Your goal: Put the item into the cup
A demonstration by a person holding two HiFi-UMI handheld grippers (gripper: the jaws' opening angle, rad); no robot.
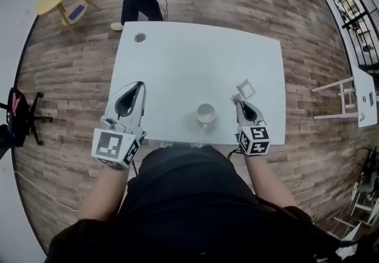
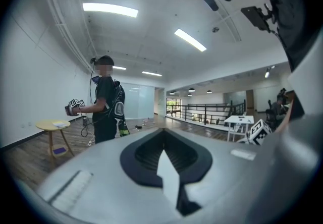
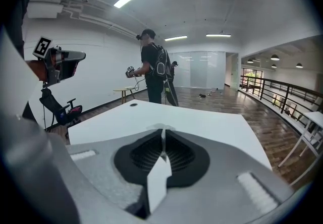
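Counted on white table (image 1: 177, 54): one cup (image 1: 205, 115), inside showing plain white; one small square item (image 1: 245, 87) lying outside, beyond-right of cup; left gripper (image 1: 140, 86) and right gripper (image 1: 237, 100) flanking cup, both clenched, jaws together.

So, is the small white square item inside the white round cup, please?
Out: the square item lies on the table, apart from the cup.

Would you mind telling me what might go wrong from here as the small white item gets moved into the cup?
1. The right gripper has its jaws together just short of the small white item; nudging forward like that may push it away.
2. The cup stands near the front edge of the table, close beside that gripper, so a careless swing might tip it.
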